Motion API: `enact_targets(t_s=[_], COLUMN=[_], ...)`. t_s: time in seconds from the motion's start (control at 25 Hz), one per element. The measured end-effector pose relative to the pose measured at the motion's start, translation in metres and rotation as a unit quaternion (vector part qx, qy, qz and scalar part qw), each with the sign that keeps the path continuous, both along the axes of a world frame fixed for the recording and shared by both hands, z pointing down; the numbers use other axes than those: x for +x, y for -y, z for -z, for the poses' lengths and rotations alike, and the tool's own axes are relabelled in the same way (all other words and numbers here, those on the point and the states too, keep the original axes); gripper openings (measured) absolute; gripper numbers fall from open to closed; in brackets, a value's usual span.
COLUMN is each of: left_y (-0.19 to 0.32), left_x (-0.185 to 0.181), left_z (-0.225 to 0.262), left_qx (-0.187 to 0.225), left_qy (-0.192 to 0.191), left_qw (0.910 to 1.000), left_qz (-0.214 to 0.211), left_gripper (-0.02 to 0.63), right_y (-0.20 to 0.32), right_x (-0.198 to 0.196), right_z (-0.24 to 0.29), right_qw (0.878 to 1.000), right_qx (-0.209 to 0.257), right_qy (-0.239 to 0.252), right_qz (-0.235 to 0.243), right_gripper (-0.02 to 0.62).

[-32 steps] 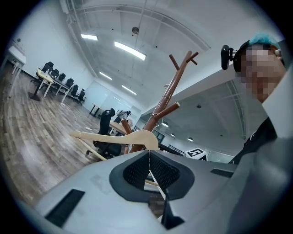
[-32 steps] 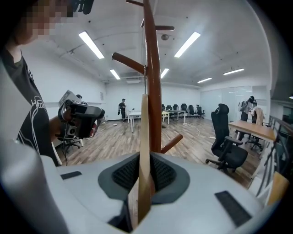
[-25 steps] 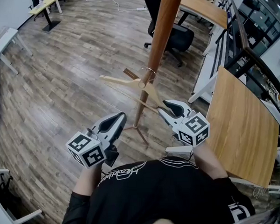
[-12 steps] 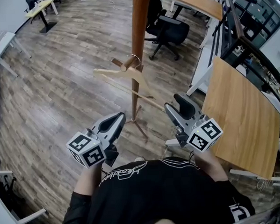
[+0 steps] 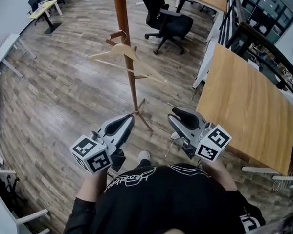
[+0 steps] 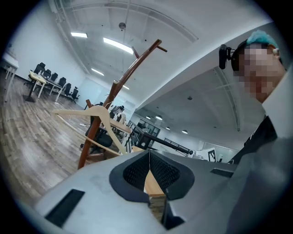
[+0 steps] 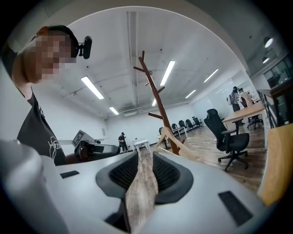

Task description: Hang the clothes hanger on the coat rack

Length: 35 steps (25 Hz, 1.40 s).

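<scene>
The coat rack (image 5: 133, 97) stood upright on the wood floor, and the clothes hanger (image 5: 117, 49) already hung from one of its side pegs by its hook, tilted, its bar sloping down to the right in the head view. Judged from that, the hanging looked done, with nothing plainly left but to stand clear. Both claws sat near the person's body, well apart from the rack and touching nothing. The right claw (image 5: 173, 114) had its jaws partly apart and closing, with only floor showing through the gap and no object between them. The left claw (image 5: 129, 120) was closed, tips together, and empty.
</scene>
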<state>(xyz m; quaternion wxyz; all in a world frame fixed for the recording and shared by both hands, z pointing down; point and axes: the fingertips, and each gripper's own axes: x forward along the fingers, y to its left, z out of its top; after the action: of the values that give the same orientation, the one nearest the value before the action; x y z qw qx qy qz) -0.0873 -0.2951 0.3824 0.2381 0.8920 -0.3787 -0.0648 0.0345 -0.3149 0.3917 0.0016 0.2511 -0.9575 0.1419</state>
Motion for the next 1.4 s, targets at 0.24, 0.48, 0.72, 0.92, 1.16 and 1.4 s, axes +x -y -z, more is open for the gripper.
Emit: enact_targets(t_s=[0.24, 0.48, 0.72, 0.92, 1.16, 1.4], left_y=[-0.087, -0.168, -0.221, -0.248, -0.262, -0.269], left_x=[0.036, 0.072, 0.104, 0.119, 0.135, 0.147], left_z=[0.006, 0.013, 0.024, 0.030, 0.031, 0.032], left_qx=[0.015, 0.038, 0.058, 0.060, 0.058, 0.057], left_qy=[-0.009, -0.001, 0.003, 0.000, 0.005, 0.011], left_qw=[0.9998, 0.9993, 0.9982, 0.9979, 0.9980, 0.9978], left_qz=[0.006, 0.001, -0.016, -0.024, -0.026, -0.032], left_gripper=[0.009, 0.009, 0.009, 0.009, 0.009, 0.009], right_y=[-0.088, -0.172, -0.227, -0.257, -0.274, -0.284], right_x=[0.031, 0.049, 0.069, 0.081, 0.095, 0.109], right_z=[0.000, 0.004, 0.009, 0.013, 0.013, 0.012], right_qw=[1.000, 0.997, 0.997, 0.998, 0.998, 0.998], right_qx=[-0.012, -0.022, -0.014, -0.010, -0.006, -0.004], right_qy=[0.009, 0.026, 0.015, 0.011, 0.004, 0.003], right_qz=[0.021, 0.064, 0.068, 0.065, 0.064, 0.055], right_gripper=[0.066, 0.043, 0.040, 0.040, 0.040, 0.040])
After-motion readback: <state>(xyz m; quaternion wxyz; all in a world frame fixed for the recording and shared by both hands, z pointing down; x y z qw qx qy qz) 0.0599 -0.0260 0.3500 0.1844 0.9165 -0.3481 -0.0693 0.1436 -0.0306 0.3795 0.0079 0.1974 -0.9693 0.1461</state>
